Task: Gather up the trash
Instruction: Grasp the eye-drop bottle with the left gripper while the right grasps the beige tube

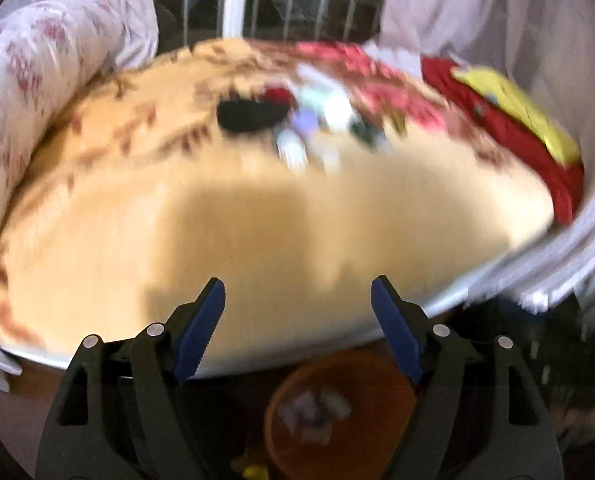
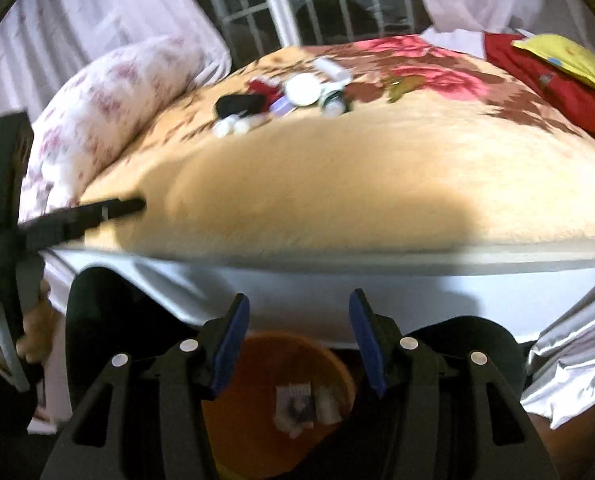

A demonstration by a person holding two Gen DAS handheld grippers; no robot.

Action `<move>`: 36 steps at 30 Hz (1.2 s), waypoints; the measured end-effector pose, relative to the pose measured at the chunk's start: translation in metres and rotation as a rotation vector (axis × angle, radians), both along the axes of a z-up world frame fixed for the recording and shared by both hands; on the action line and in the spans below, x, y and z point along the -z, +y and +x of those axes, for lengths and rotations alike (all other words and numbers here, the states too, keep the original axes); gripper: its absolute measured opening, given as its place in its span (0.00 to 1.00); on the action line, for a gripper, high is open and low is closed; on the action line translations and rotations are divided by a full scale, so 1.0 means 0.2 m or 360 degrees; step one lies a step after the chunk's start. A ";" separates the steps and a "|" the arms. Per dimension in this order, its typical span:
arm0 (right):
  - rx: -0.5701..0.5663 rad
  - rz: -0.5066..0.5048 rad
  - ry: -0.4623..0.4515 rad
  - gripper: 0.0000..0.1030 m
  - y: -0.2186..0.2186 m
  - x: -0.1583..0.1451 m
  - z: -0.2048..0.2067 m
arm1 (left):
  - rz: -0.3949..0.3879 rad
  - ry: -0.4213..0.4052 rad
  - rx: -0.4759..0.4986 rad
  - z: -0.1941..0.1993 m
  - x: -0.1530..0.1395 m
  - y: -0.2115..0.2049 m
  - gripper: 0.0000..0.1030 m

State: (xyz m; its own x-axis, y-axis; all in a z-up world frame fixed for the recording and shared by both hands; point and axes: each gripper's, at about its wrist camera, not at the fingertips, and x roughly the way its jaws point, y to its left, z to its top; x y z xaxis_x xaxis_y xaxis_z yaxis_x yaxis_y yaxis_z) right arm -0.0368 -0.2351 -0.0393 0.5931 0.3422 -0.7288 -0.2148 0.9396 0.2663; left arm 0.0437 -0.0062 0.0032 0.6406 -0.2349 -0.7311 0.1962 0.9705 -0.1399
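Orange bin [image 2: 269,408] sits on the floor below both your empty, spread tools, left tool [image 1: 297,292] and right tool [image 2: 295,304], while trash [image 2: 297,92] lies far across the bed [image 2: 377,184], so an overreaching grab likely scatters it.

We see a bed [image 2: 377,184] under a tan floral blanket [image 1: 257,220], with a cluster of small trash items [image 2: 297,96] lying mid-blanket. A floral pillow [image 2: 109,100] rests at its left, red and yellow cloths [image 2: 557,80] at its right.
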 end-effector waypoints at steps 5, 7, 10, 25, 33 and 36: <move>0.0043 0.0097 0.0018 0.52 -0.06 0.03 0.02 | 0.0050 -0.0014 -0.0072 0.32 -0.05 -0.08 0.72; 0.0049 0.0091 0.0008 0.54 -0.06 0.05 0.03 | 0.0091 0.0028 -0.0127 0.43 -0.01 -0.11 0.72; 0.0055 0.0101 0.0014 0.54 -0.06 0.08 0.03 | 0.0125 0.0088 -0.0176 0.55 0.03 -0.14 0.72; 0.0102 0.0185 0.0091 0.54 -0.15 0.19 0.06 | 0.0189 0.0149 -0.0300 0.79 0.20 -0.16 0.53; 0.0126 0.0182 0.0103 0.54 -0.15 0.19 0.06 | 0.0212 0.0110 -0.0169 0.80 0.20 -0.22 0.23; 0.0125 0.0152 0.0072 0.54 -0.15 0.14 0.06 | 0.0127 0.0103 -0.0158 0.78 0.18 -0.18 0.22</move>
State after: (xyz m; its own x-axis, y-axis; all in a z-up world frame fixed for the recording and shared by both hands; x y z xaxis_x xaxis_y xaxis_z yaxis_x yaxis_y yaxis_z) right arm -0.0250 -0.2654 -0.0682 0.5882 0.3650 -0.7216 -0.1274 0.9231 0.3630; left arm 0.2002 -0.0421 -0.0338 0.6088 -0.1123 -0.7854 0.0916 0.9933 -0.0710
